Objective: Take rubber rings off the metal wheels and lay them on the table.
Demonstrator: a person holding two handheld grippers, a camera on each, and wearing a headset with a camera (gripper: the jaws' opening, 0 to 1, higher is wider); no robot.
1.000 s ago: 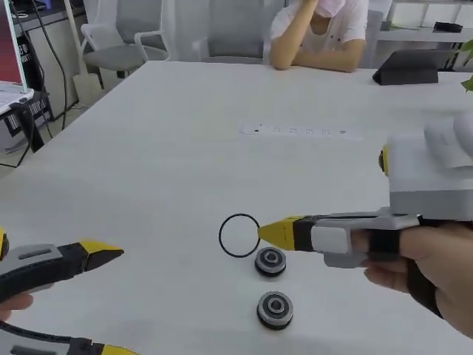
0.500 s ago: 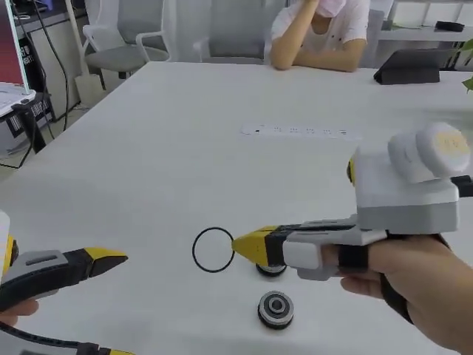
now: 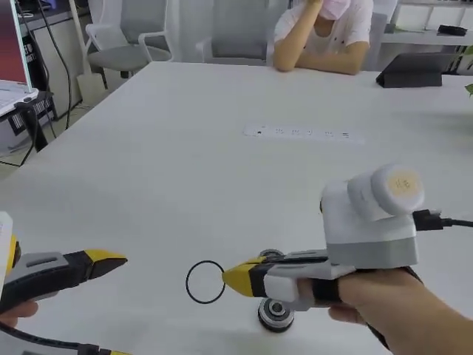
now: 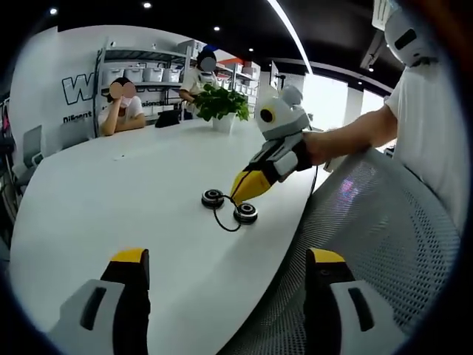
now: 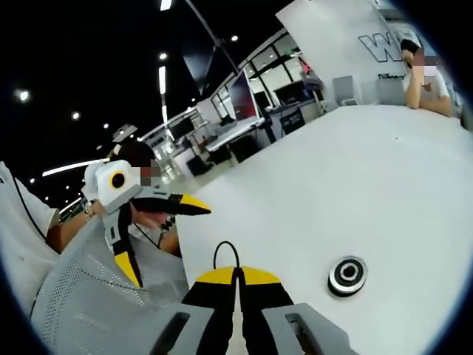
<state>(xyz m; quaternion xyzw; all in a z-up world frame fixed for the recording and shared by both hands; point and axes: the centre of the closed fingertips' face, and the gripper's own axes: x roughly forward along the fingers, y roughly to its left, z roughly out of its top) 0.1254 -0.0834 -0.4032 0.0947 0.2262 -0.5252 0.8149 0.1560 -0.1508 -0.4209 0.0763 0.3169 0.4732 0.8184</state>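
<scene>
Pinching the black rubber ring (image 3: 205,282) by its rim, my right claw (image 3: 225,277) is clenched tight, with its yellow tips together. In the head view the ring sticks out at 9 o'clock from the tips, low over the white surface (image 3: 185,170). I cannot tell whether it touches down. One metal wheel (image 3: 276,313) lies flat on the surface at 4 o'clock from the ring, just beside the claw's underside, and its outer rim is dark. A second wheel (image 3: 270,255) peeks over the claw at 12 o'clock from the first and is mostly hidden. My left claw (image 3: 114,307) is released, jaws wide apart, grasping nothing, well off at 9 o'clock from the ring. A white power strip (image 3: 303,133) lies far out at 12 o'clock.
</scene>
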